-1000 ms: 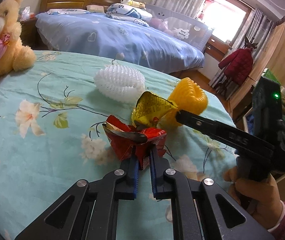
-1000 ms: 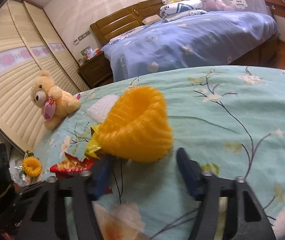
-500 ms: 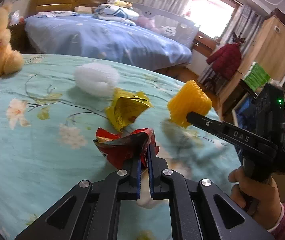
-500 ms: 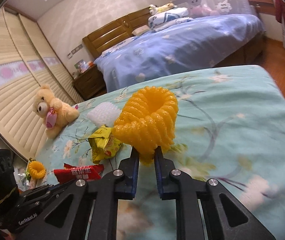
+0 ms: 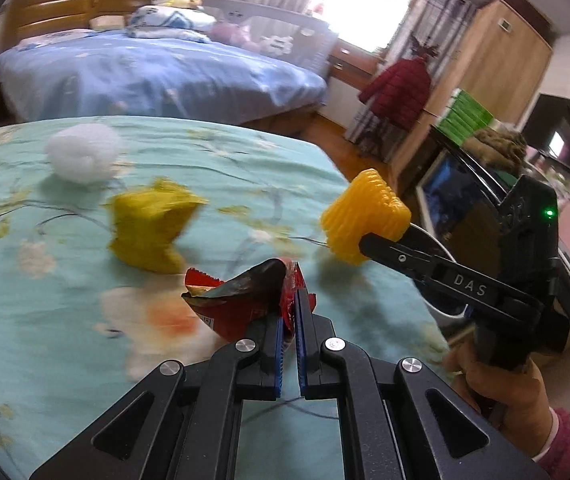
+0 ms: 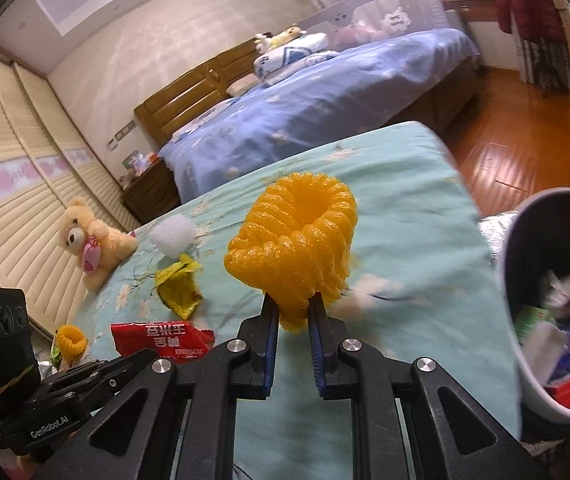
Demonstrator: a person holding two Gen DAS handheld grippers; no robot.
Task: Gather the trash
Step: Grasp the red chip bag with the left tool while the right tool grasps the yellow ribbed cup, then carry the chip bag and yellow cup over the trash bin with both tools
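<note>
The red snack wrapper (image 5: 245,300) is pinched between the closed fingers of the left gripper (image 5: 290,312), and it hangs crumpled above the near part of the bed cover (image 5: 45,320). The yellow foam net (image 6: 293,248) is clamped at its lower end by the right gripper (image 6: 290,320); its fingers are pressed on the foam, which bulges above them. In the left wrist view this net is held in the air above the right edge of the cover.

Two more pieces of trash lie on the cover: a yellow wrapper (image 5: 153,232) near the middle and a white foam net (image 5: 83,152) behind it, toward the far edge. A trash bin (image 6: 513,248) with paper and packets inside stands just beside the right edge of the cover. A teddy bear (image 6: 89,244) sits at the far left corner. A person's hand (image 5: 501,396) with a pink sleeve holds the right gripper's handle.
</note>
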